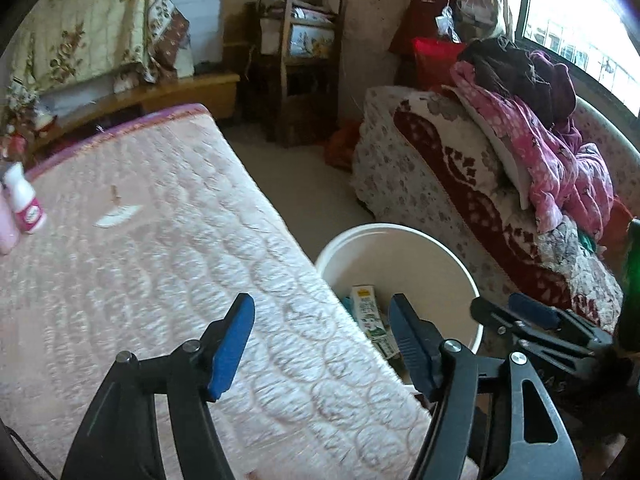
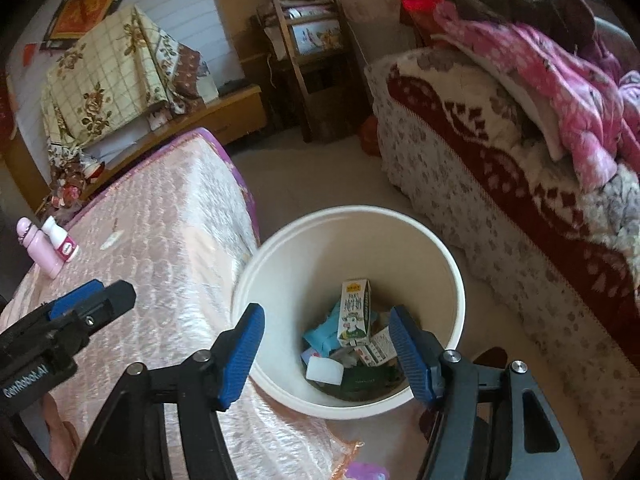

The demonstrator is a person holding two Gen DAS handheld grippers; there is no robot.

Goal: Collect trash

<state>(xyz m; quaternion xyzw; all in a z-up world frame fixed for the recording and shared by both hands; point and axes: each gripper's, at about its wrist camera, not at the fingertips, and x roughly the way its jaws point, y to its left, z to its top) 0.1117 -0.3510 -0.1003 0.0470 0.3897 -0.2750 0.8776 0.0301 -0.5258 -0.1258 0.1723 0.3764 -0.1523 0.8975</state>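
A white bin (image 2: 348,212) stands on the floor beside the pink quilted bed (image 2: 160,240). Inside it lie an upright milk carton (image 2: 354,312), a second carton (image 2: 376,350), a blue wrapper (image 2: 320,336) and a white block (image 2: 324,370). My right gripper (image 2: 326,314) hangs open over the bin with nothing between its blue pads. My left gripper (image 1: 322,308) is open and empty too, above the bed's edge with the bin (image 1: 380,230) and carton (image 1: 368,308) just beyond it. Each gripper shows in the other's view: the right gripper (image 1: 504,308) and the left gripper (image 2: 100,294). A white paper scrap (image 1: 116,216) lies on the bed.
A white bottle with a pink label (image 2: 62,240) and a pink bottle (image 2: 38,248) stand at the bed's far left. A sofa with a patterned cover (image 2: 480,160) and piled pink clothes (image 2: 560,80) is on the right. A strip of floor runs between them toward a wooden chair (image 2: 312,60).
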